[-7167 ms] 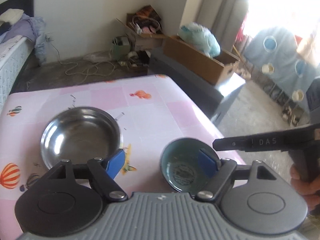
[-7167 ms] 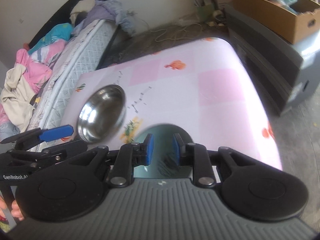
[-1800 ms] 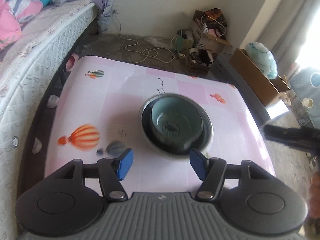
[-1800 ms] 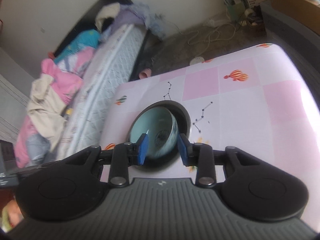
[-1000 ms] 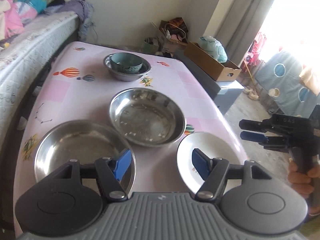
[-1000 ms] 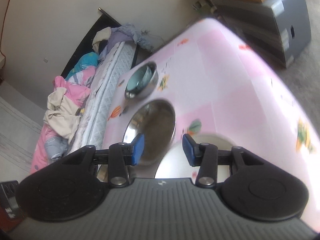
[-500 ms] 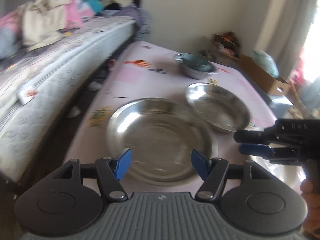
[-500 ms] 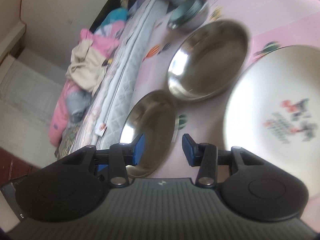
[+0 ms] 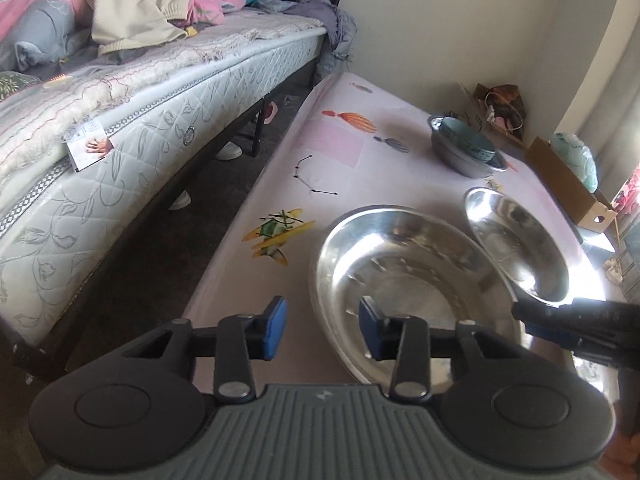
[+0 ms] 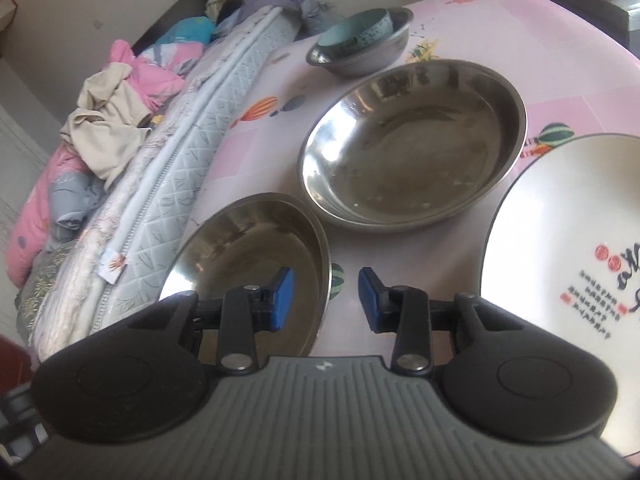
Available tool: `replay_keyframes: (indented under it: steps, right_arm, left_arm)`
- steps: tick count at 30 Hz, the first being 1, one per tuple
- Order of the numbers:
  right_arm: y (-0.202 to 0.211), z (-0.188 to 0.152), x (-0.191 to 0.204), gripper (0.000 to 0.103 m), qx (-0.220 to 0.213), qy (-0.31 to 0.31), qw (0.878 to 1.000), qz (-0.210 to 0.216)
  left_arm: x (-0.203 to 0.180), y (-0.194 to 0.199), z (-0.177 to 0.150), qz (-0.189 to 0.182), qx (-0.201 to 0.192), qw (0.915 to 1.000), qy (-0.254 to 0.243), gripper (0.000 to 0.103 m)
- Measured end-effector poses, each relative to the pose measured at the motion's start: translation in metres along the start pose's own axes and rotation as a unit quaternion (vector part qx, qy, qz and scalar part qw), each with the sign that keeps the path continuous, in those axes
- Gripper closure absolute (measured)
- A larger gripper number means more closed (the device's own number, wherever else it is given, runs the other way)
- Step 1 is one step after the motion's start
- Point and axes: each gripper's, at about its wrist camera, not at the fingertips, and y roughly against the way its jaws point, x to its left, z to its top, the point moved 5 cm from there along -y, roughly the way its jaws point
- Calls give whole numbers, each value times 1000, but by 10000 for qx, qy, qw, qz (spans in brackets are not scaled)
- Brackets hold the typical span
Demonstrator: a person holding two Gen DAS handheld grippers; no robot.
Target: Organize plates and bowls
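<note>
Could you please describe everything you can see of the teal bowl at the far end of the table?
The teal bowl is small, round and glazed-looking, pale blue-green inside, with a dark patterned band around its outer wall. It sits upright, slightly tilted, nested inside a small steel bowl on the pink table. Neither gripper is near it.

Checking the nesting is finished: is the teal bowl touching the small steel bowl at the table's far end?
Touching. The right wrist view shows the teal bowl sitting tilted inside the small steel bowl, resting against its wall.

A bed (image 9: 168, 92) heaped with clothes (image 9: 132, 4) runs just beside the pink surface (image 9: 340, 148); a cardboard box (image 9: 568, 184) lies beyond the surface's far side.
</note>
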Motion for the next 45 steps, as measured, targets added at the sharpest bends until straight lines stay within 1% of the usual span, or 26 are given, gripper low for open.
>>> replay_keyframes:
  steps: [2,5,10,12,14,17,23,29,36,41,45]
  right_arm:
    - [-7,-2,0,75,37,-32,10000,-57]
    - [-15,-5,-2,82,120,-106,9998,-113]
    - [-21,-6,-2,90,183,-182,9996,-107]
    - [-22,-6,0,93,178,-175,9996,-112]
    - [-22,-5,1,95,188,-154,9997,-99]
    - [-23,-5,4,97,206,-101,9997,-98]
    - [-23,-4,2,98,248,-167,9995,-38]
    - [-24,-5,0,98,313,-189,9993,20]
    - [-28,-5,-1,98,322,-179,9993,-4]
    - [-32,-6,-1,98,326,-162,9993,-25]
    - [-32,-7,2,97,328,-104,9994,-65]
  left_arm:
    - [4,-9,3,14,69,10000,8,75]
    - [8,-19,6,-3,150,9999,-5,82]
    - [6,-33,11,-100,255,9996,-41,88]
    - [6,-36,11,-145,300,9994,15,92]
    - [6,-37,11,-197,378,9990,102,94]
    - [6,-36,9,-201,400,9989,157,94]
    - [10,-26,3,-409,478,9975,320,94]
    - [13,-25,1,-515,476,9970,315,93]
    - [7,-38,4,-423,569,9975,48,93]
    - [1,-43,4,-234,497,9983,-190,93]
    - [-1,-41,4,-138,409,9987,-282,93]
